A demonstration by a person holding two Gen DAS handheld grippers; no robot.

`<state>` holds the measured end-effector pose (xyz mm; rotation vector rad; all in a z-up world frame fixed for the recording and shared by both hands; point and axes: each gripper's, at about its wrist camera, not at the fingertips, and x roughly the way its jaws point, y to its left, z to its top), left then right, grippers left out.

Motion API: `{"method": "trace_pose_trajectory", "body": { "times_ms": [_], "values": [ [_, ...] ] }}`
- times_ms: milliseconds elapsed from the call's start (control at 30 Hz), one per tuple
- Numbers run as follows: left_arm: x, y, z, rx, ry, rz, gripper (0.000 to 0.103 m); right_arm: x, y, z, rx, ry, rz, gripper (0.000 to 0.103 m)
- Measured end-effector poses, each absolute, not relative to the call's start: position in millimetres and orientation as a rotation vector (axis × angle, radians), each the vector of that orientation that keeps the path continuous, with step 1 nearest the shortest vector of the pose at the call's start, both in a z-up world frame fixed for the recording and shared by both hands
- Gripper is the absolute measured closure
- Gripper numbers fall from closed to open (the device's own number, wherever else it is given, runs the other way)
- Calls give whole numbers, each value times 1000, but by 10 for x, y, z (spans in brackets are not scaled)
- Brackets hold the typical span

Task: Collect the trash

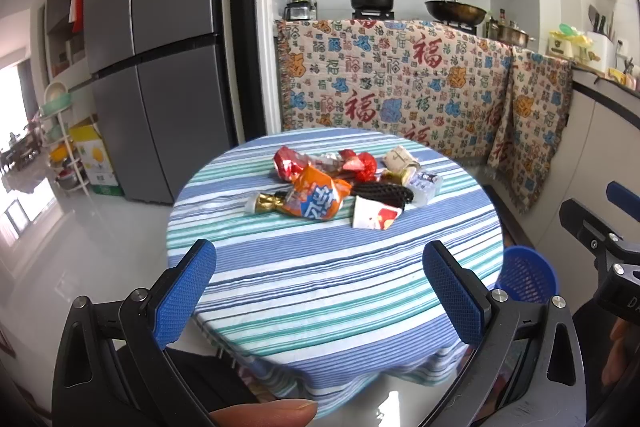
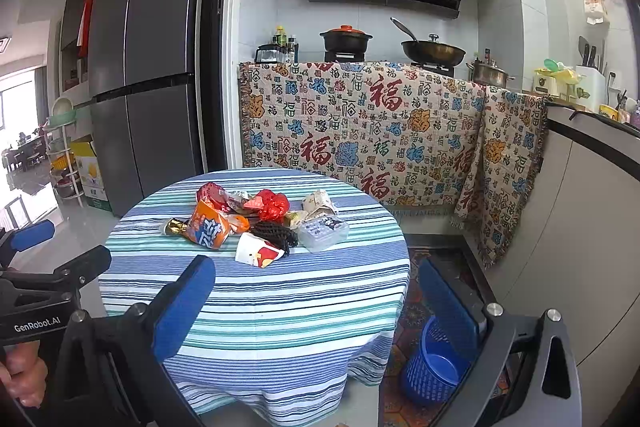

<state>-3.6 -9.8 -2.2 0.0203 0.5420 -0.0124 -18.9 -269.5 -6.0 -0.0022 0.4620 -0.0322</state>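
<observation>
Nearest, the left gripper (image 1: 319, 285) and right gripper (image 2: 316, 303) both hang spread wide, holding nothing, short of the table (image 2: 280, 307). A blue bin (image 2: 434, 367) stands on the floor at the table's right. Farther on, the trash (image 2: 256, 223) lies heaped mid-table, an orange bag (image 2: 208, 227) at its left.

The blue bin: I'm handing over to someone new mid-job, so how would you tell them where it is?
Find the round table with the striped cloth in the middle of the kitchen. On the floor by its right side, on a patterned mat, stands the blue bin. It is a small slotted plastic basket, the only container down there, while all the wrappers lie piled on the tabletop.
</observation>
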Motion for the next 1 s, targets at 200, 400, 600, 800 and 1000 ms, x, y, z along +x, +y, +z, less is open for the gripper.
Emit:
{"method": "trace_pose_trajectory", "body": {
  "times_ms": [200, 400, 600, 800, 1000],
  "values": [
    [-39, -115, -31, 21, 542, -12, 0, -190, -2705, -62, 1, 462, -35, 0],
    [-43, -132, -31, 21, 543, -12, 0, -189, -2701, -71, -1, 463, -36, 0],
    [-62, -200, -70, 24, 547, -14, 0, -185, -2702, -84, 1, 466, -35, 0],
    [-75, -246, -99, 25, 551, -14, 0, -187, -2710, -101, 3, 468, -36, 0],
    [-60, -229, -106, 26, 556, -19, 0, -160, -2725, -118, 3, 474, -35, 0]
  ]
}}
